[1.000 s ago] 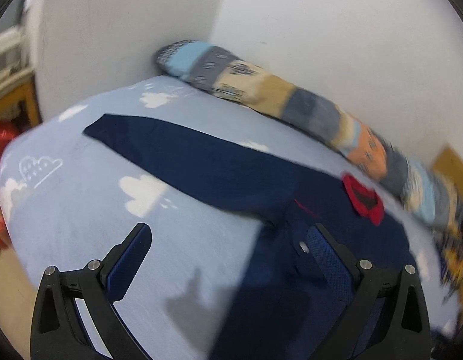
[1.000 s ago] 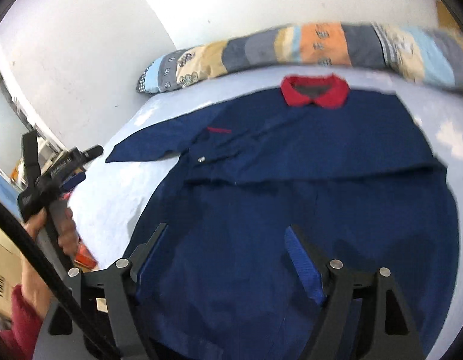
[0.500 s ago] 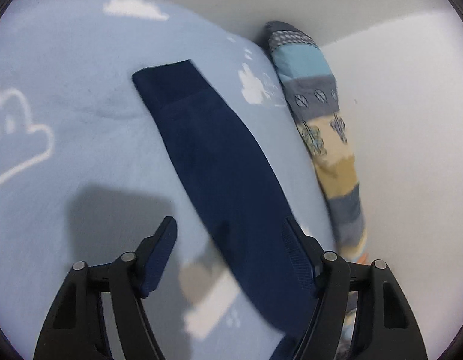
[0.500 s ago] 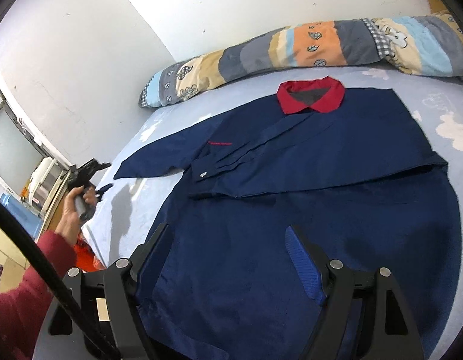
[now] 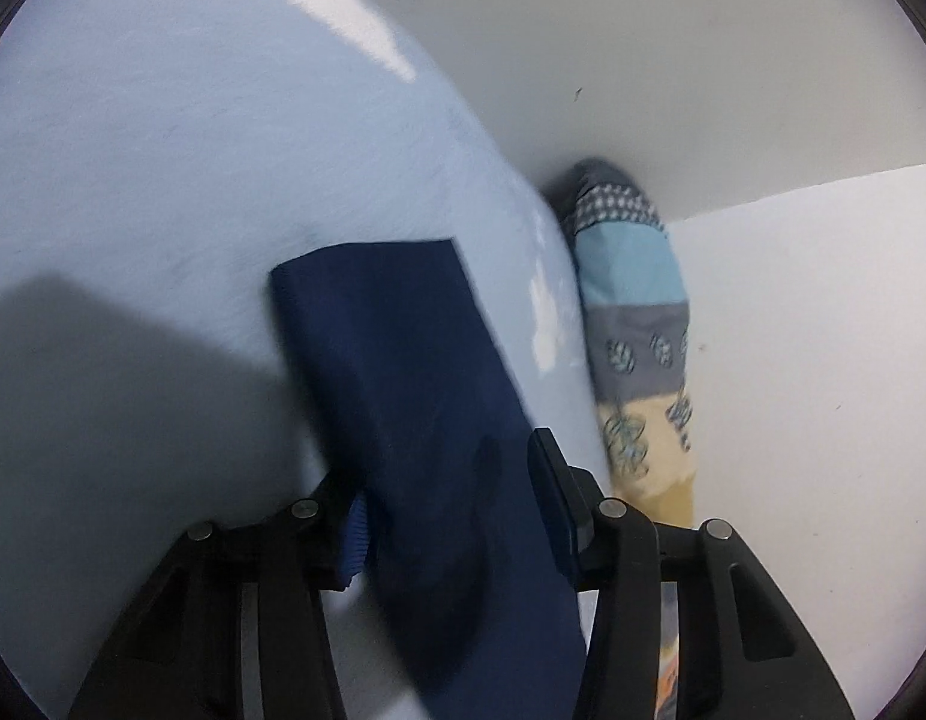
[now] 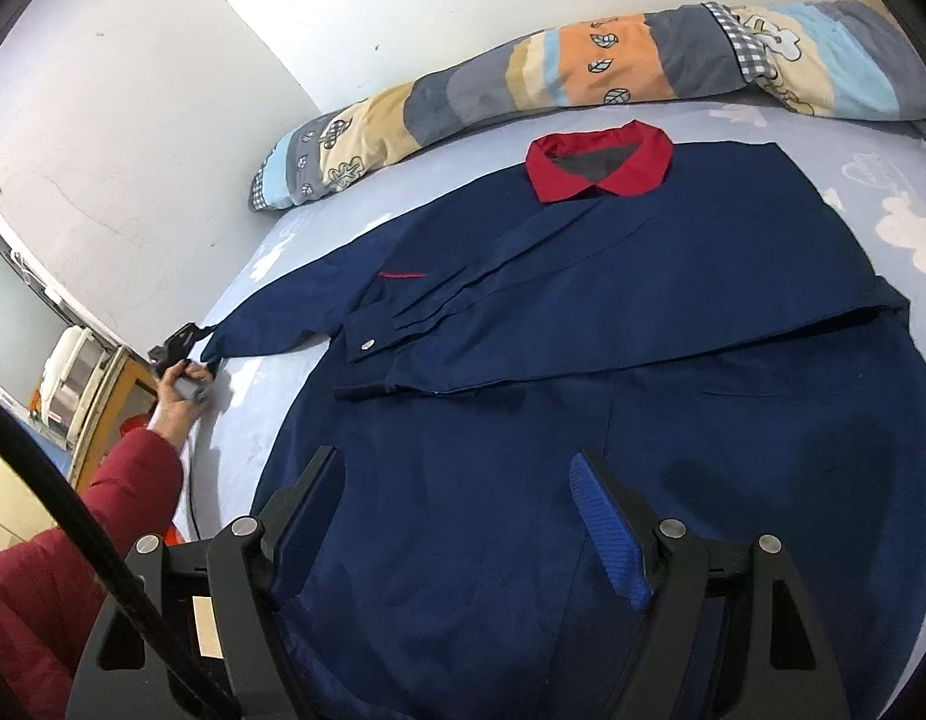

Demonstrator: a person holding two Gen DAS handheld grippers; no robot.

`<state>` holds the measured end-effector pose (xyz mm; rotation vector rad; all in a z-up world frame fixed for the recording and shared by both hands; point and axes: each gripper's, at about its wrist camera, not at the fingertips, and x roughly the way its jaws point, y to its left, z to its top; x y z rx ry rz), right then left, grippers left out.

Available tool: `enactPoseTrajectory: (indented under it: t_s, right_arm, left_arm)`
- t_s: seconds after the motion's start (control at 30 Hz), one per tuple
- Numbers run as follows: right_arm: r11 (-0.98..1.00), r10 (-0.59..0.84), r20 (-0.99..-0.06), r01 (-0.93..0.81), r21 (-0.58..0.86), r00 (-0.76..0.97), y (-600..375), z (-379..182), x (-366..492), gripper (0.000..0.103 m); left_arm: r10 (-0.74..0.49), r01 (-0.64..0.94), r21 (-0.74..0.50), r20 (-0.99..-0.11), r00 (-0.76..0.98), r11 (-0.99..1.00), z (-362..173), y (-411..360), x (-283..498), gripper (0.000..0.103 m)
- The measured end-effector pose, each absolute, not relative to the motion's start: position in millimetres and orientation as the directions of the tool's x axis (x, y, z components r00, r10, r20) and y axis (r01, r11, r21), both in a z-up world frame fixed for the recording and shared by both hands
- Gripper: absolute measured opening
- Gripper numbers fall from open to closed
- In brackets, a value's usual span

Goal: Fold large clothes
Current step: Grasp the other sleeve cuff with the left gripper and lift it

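Fingers (image 5: 550, 483) of left gripper (image 5: 448, 483) closing astride sleeve (image 5: 403, 360).

Bedroom corner, things lying around the bed

A long patchwork bolster (image 6: 583, 78) is lying along the wall (image 6: 403, 6) at the far edge of the pale blue sheet (image 6: 895, 192), which is showing white cloud prints. Beyond the bed's left edge, a wooden cabinet (image 6: 103, 408) is standing with a white appliance (image 6: 67, 372) sitting on top, and something red-orange (image 6: 136, 423) is peeking out below.
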<state>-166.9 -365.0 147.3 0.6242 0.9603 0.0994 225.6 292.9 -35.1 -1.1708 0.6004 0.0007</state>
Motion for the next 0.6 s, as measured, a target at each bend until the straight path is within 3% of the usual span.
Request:
enactPoseTrajectory:
  t_s: [0.03,0.07,0.4,0.6]
  right_arm:
    - [0.822,0.342,-0.736,0.195,0.536,0.584,-365,147,-167,0.082]
    - [0.823,0.333,-0.739,0.202,0.530,0.585,-366,146,-166,0.082]
    - [0.788,0.246,-0.711,0.291,0.542,0.658,-400,167,-184,0.082]
    - [0.751,0.153,-0.656,0.345,0.563,0.739,-432,197,-211,0.082]
  left_arm:
    - [-0.301,-0.293,-0.865,-0.430,0.851,0.407,-33,290,230,0.012]
    - [-0.334,-0.254,-0.893,-0.384,0.861,0.373,-33,288,233,0.002]
    - [-0.480,-0.010,-0.860,-0.295,0.826,0.511,94,226,218,0.002]
    - [-0.598,0.167,-0.817,-0.249,0.762,0.553,204,127,197,0.002]
